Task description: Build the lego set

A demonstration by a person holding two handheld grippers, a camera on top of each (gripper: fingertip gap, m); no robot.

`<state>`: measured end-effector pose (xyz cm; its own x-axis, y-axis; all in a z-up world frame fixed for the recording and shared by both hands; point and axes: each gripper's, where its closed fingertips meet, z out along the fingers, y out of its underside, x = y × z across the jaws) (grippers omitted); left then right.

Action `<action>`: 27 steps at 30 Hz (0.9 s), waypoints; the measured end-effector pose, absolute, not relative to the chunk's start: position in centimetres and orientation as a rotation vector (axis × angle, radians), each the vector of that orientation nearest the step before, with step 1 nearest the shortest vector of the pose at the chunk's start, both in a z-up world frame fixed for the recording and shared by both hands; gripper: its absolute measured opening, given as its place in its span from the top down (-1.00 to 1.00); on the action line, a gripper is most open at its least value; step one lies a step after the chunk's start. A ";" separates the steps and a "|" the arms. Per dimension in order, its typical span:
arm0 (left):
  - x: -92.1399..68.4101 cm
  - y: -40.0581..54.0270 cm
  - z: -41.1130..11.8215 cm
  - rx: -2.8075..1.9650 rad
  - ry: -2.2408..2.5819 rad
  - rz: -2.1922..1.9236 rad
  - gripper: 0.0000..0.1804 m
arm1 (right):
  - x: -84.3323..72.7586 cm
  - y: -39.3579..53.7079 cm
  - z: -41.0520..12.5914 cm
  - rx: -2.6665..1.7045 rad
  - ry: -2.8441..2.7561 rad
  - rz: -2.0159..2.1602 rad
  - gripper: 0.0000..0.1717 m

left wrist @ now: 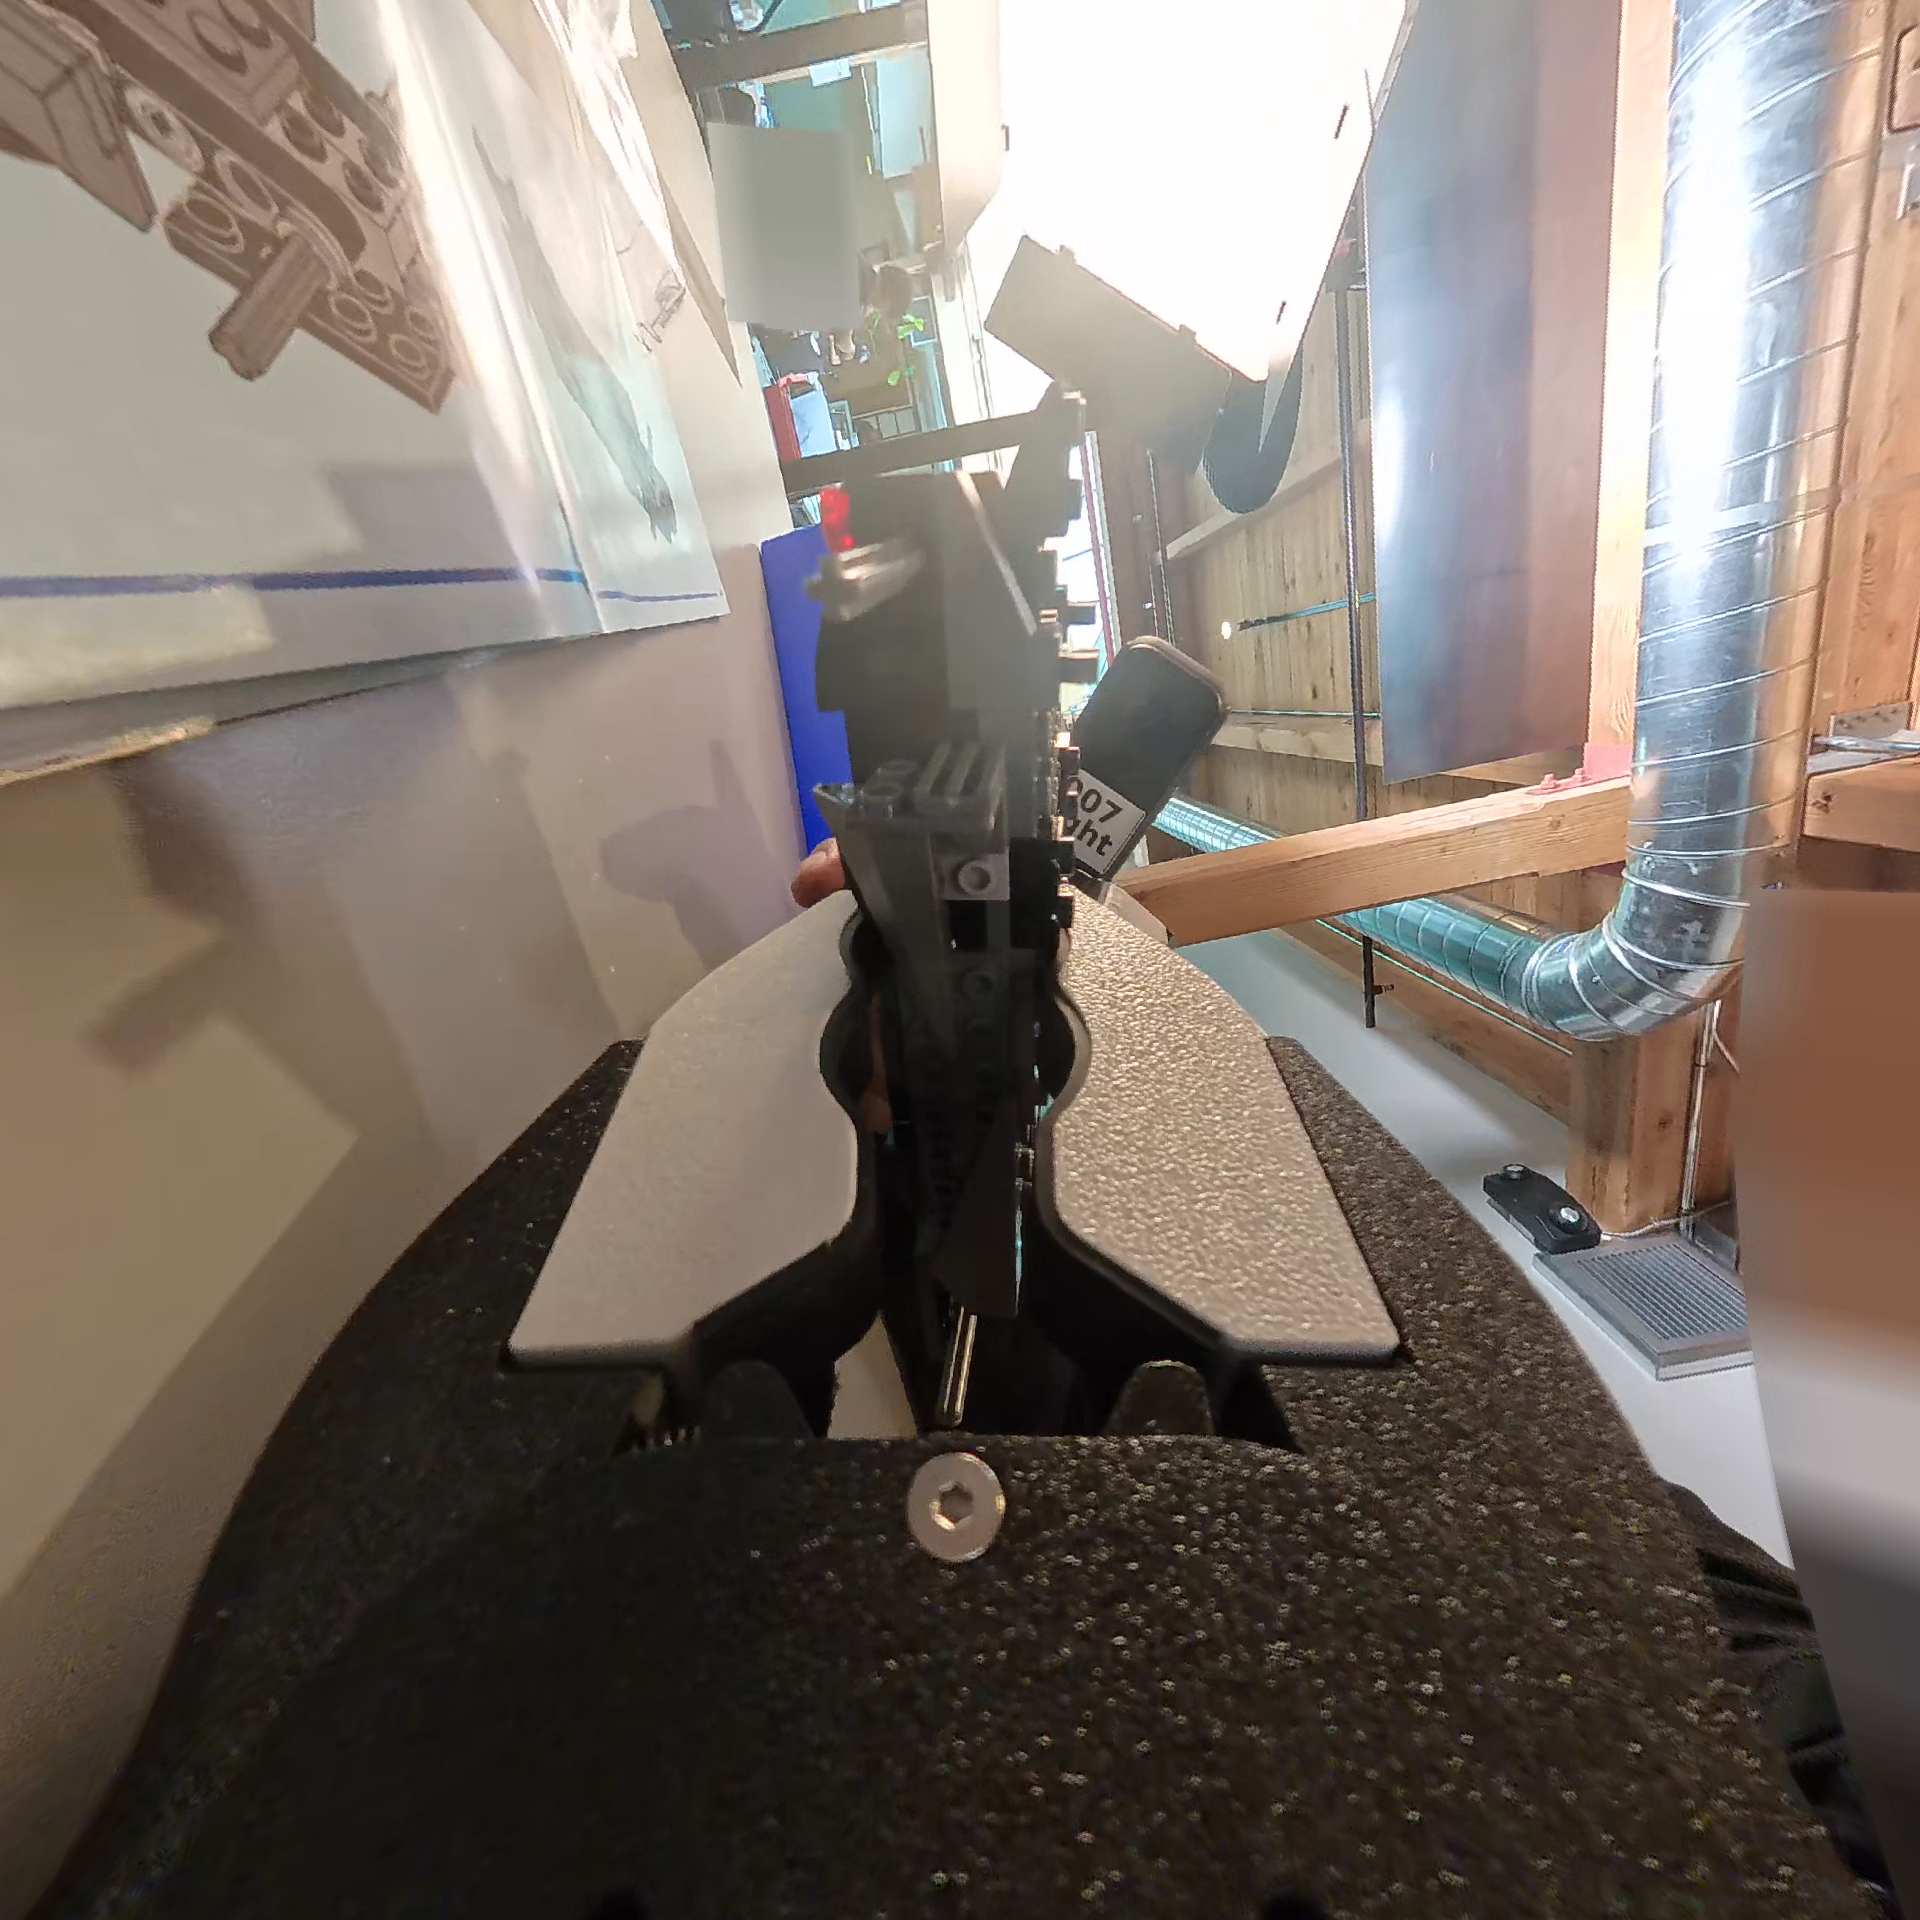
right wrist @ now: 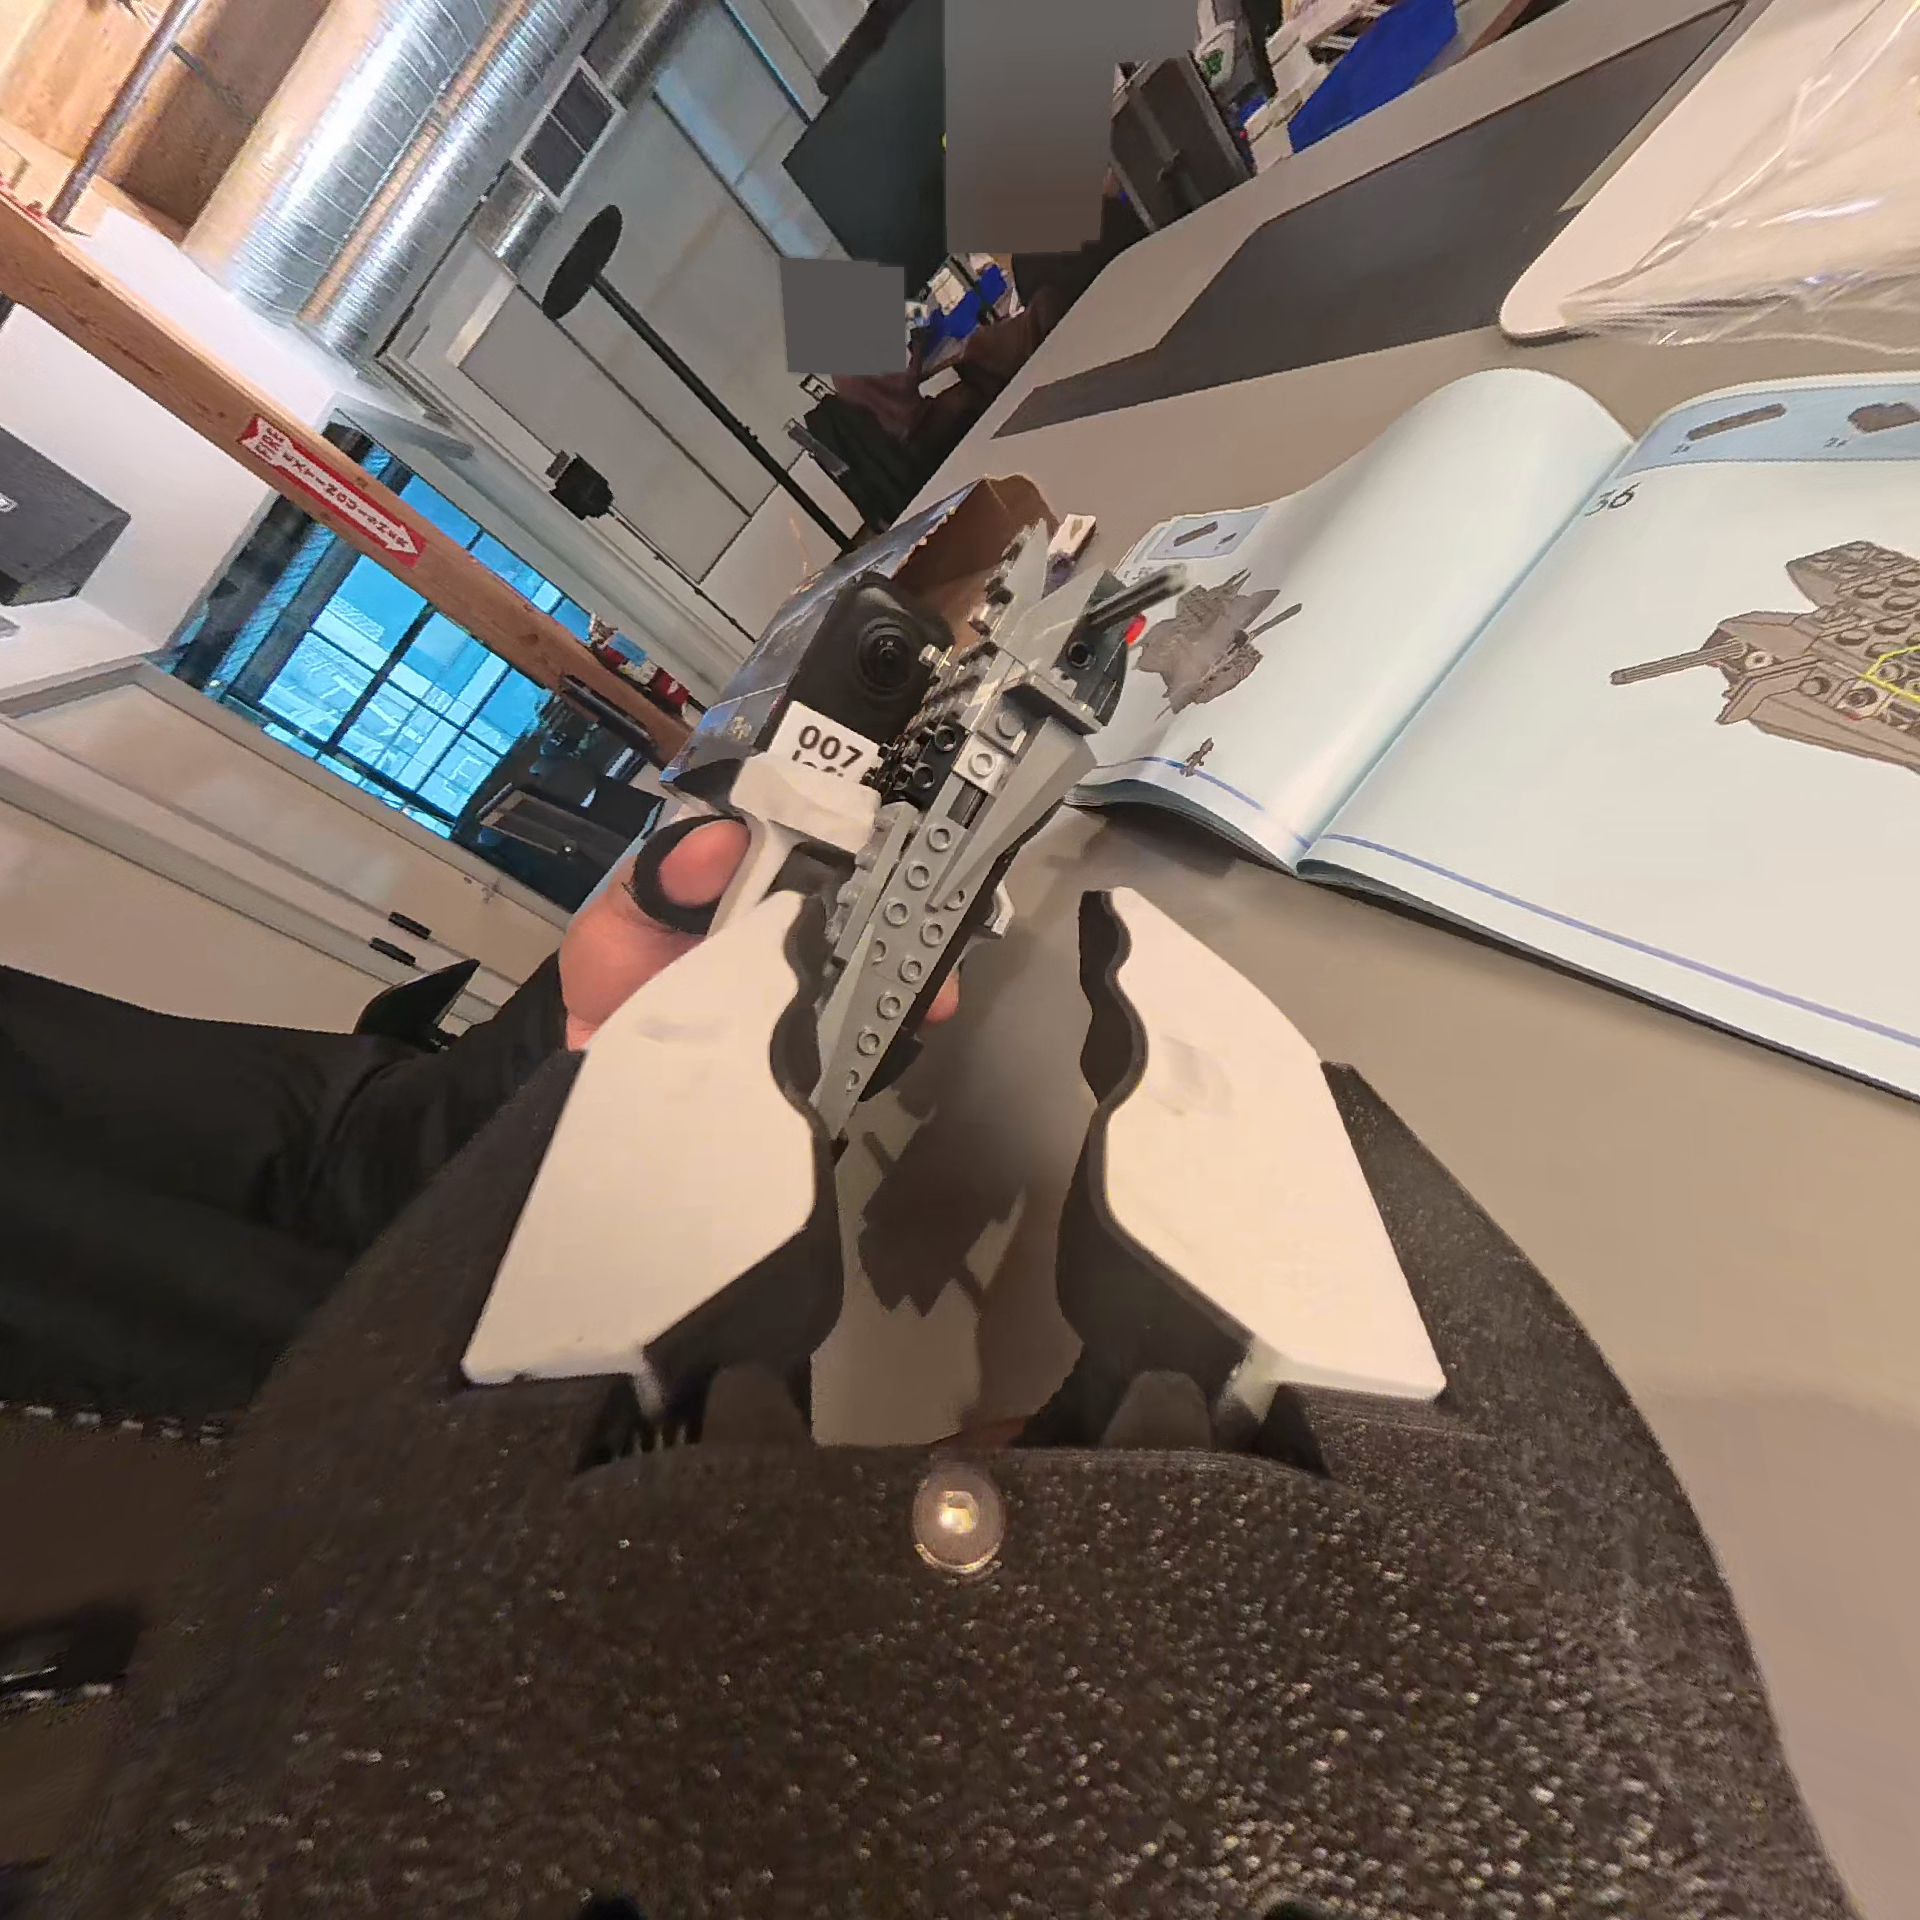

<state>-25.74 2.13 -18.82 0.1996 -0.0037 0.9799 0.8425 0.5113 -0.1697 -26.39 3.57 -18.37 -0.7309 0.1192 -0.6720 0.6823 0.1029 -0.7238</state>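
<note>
A grey brick-built spaceship model [left wrist: 951,935] is clamped in the left tongs [left wrist: 956,997]. The right tongs [right wrist: 940,997] stand wide, one pad apart at 3 o'clock; an off-centre pinch could snap plates off over the table [right wrist: 1351,1039].

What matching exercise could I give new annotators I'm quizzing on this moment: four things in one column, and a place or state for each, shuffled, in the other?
Things
1. left gripper
2. right gripper
3. instruction booklet
4. silver duct

Places or states
A. lying open on the table
B. jaws apart, one finger clear of the model
C. beside the wooden wall
D. closed on the grey brick model

Pairs: 1-D, 2-B, 3-A, 4-C.
</note>
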 end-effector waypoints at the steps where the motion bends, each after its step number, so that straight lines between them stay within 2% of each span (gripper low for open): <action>1: -25.8 2.1 -18.8 -0.856 -1.236 -0.708 0.69 | -26.3 3.6 -18.3 0.776 1.919 -1.660 0.44; 27: -25.4 3.0 -19.4 -0.969 -1.255 -0.653 0.68 | -26.0 3.4 -19.6 0.826 1.957 -1.553 0.44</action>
